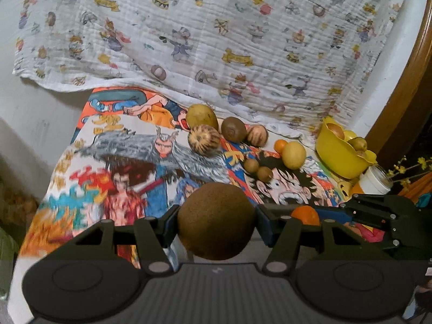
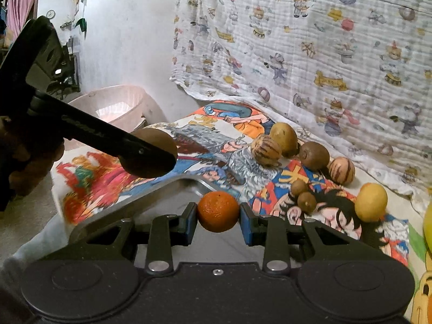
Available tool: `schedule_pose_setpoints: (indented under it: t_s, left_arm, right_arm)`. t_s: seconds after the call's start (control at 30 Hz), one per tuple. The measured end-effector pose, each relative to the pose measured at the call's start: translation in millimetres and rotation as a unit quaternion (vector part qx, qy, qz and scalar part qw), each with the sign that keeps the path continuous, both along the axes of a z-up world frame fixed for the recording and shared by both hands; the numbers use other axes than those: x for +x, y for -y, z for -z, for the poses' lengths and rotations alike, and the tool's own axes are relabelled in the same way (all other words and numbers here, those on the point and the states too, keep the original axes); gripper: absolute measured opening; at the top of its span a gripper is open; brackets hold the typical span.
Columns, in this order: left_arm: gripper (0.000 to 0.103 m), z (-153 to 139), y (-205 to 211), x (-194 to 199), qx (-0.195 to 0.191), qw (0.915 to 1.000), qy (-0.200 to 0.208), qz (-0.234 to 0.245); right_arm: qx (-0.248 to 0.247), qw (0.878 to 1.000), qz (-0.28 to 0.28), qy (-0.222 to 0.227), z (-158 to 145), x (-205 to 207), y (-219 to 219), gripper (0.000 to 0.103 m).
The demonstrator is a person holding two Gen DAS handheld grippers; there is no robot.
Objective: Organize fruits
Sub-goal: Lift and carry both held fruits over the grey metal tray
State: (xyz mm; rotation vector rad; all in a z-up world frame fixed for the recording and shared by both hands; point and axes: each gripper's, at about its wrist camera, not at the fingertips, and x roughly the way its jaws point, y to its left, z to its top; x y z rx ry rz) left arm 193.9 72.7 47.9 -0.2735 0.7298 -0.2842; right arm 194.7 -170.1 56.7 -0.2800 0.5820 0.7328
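Note:
My left gripper (image 1: 216,221) is shut on a large brown kiwi (image 1: 216,220), held above the near edge of the cartoon-printed cloth (image 1: 113,162). Its side, still holding the kiwi (image 2: 155,137), crosses the left of the right wrist view. My right gripper (image 2: 218,212) is shut on a small orange (image 2: 218,210), which also peeks out at the right in the left wrist view (image 1: 306,214). Loose fruit lies in a row on the cloth: a green-yellow mango (image 1: 202,116), two striped round fruits (image 1: 203,140), a kiwi (image 1: 233,129), two tiny kiwis (image 1: 257,168) and a lemon (image 1: 293,154).
A yellow bowl (image 1: 341,159) with several fruits stands at the right, a white jar (image 1: 375,181) beside it. A printed sheet (image 1: 216,32) hangs behind. A pale plastic basin (image 2: 118,105) sits off the table's left, and a metal tray edge (image 2: 172,186) lies below the orange.

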Motion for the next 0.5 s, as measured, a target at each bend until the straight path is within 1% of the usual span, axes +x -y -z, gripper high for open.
schedule_pose_setpoints:
  t_s: [0.27, 0.4, 0.5]
  left_arm:
    - [0.063, 6.4, 12.1, -43.7, -0.004, 1.0, -0.006, -0.002]
    - [0.063, 10.6, 17.9, -59.3, 0.001, 0.9999, -0.011, 0.003]
    - [0.063, 14.4, 22.4, -67.2, 0.003, 0.9999, -0.015, 0.008]
  right_arm:
    - [0.002, 1.0, -0.007, -0.013, 5.0, -40.1, 14.1, 0.035]
    - [0.002, 1.0, -0.014, -0.023, 10.1, -58.4, 14.4, 0.035]
    - [-0.001, 1.0, -0.018, -0.022, 13.3, -68.5, 13.0, 0.035]
